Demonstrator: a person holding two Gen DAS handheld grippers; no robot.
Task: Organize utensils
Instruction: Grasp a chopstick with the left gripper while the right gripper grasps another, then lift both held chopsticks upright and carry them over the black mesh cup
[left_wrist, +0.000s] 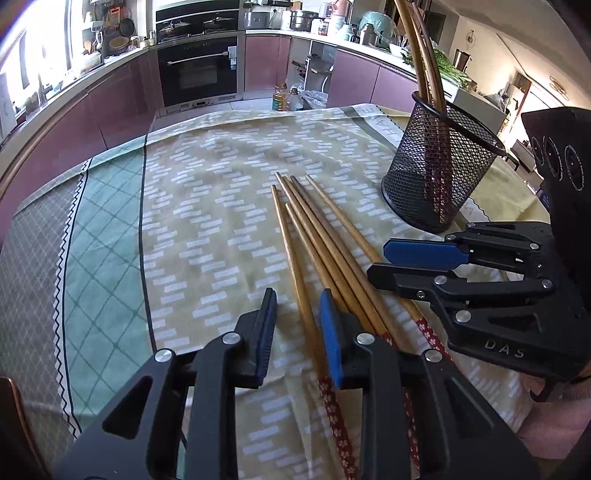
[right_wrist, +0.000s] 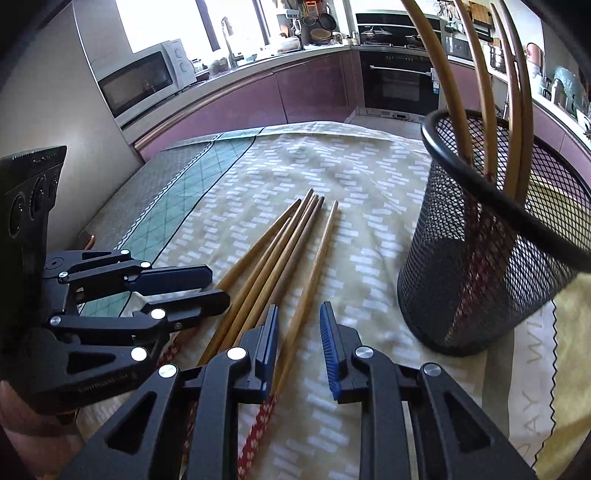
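Note:
Several wooden chopsticks (left_wrist: 321, 251) (right_wrist: 280, 251) with red flowered handles lie fanned out on the patterned tablecloth (left_wrist: 207, 192). My left gripper (left_wrist: 299, 332) (right_wrist: 219, 286) stands open low over their handle ends, the leftmost stick lying loose between its blue pads. My right gripper (right_wrist: 300, 347) (left_wrist: 378, 264) is open too; the rightmost stick runs between its jaws, close to the left pad. A black mesh cup (left_wrist: 439, 173) (right_wrist: 480, 277) stands upright to the right and holds several chopsticks (left_wrist: 417, 55) (right_wrist: 480, 74) on end.
The tablecloth (right_wrist: 369, 206) covers the table up to its far edge. Beyond it are purple kitchen cabinets, a built-in oven (left_wrist: 199, 74), a microwave (right_wrist: 144, 79) and oil bottles (left_wrist: 286, 98) on the floor. Both grippers sit side by side near the table's front.

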